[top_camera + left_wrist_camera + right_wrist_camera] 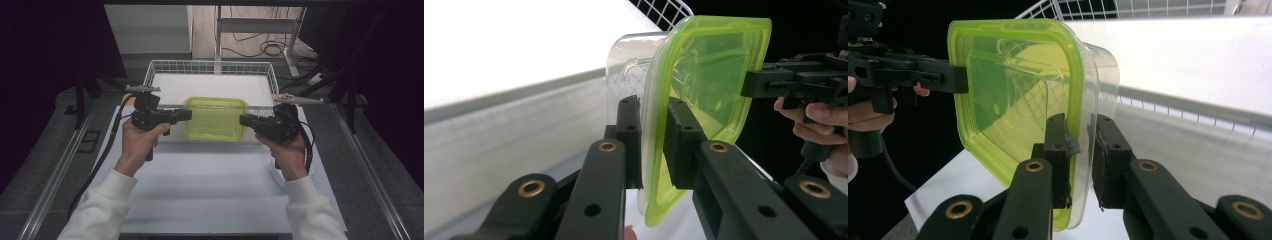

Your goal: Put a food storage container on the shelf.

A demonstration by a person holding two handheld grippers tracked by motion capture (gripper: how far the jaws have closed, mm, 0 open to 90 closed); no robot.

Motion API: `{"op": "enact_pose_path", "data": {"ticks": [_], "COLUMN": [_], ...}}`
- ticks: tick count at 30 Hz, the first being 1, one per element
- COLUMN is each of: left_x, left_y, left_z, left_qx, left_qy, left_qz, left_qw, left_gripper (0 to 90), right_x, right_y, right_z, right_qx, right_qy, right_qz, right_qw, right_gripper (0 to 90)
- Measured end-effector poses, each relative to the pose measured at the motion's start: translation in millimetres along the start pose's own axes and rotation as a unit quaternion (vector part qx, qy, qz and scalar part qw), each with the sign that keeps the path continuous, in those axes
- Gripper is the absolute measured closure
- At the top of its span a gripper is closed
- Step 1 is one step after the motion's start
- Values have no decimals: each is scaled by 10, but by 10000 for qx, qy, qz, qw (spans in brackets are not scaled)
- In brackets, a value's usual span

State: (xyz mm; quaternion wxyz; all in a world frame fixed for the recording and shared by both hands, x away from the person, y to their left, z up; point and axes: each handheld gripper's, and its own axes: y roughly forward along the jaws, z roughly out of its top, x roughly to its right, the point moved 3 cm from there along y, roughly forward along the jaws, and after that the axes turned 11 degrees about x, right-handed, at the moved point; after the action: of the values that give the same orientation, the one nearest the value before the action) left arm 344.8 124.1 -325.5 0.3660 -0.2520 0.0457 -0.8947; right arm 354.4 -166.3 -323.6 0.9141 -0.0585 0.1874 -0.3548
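Observation:
A clear plastic container (216, 119) with a yellow-green lid hangs in the air between my two grippers, over the front edge of the wire basket. My left gripper (187, 115) is shut on the lid's left rim; in the left gripper view its jaws (654, 140) pinch the green rim of the container (704, 75). At the opposite rim, my right gripper (243, 120) is also shut on it. The right gripper view has its jaws (1082, 150) on either side of the edge of the container (1013, 85). The tub looks empty.
A white wire basket (210, 65) with a white floor stands at the back of the white table (215, 185). Metal rails run along both sides of the table. Cables lie on the floor behind the basket.

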Motion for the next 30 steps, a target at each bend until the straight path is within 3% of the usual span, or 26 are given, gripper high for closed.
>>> {"op": "enact_pose_path", "data": {"ticks": [13, 20, 30], "left_x": [-239, -383, -582], "left_y": [168, 288, 429], "left_z": [409, 580, 745], "left_qx": [65, 90, -23], "left_qy": [69, -44, -190], "left_qz": [60, 22, 45], "left_qw": [9999, 9999, 9998], "left_gripper": [792, 793, 793], "right_x": [180, 322, 445], "right_y": [278, 449, 639], "right_z": [301, 530, 658], "right_qx": [94, 90, -44], "right_qy": [41, 168, 264], "right_qz": [26, 29, -44], "right_qw": [9999, 9998, 9996], "right_gripper": [783, 786, 786]}}
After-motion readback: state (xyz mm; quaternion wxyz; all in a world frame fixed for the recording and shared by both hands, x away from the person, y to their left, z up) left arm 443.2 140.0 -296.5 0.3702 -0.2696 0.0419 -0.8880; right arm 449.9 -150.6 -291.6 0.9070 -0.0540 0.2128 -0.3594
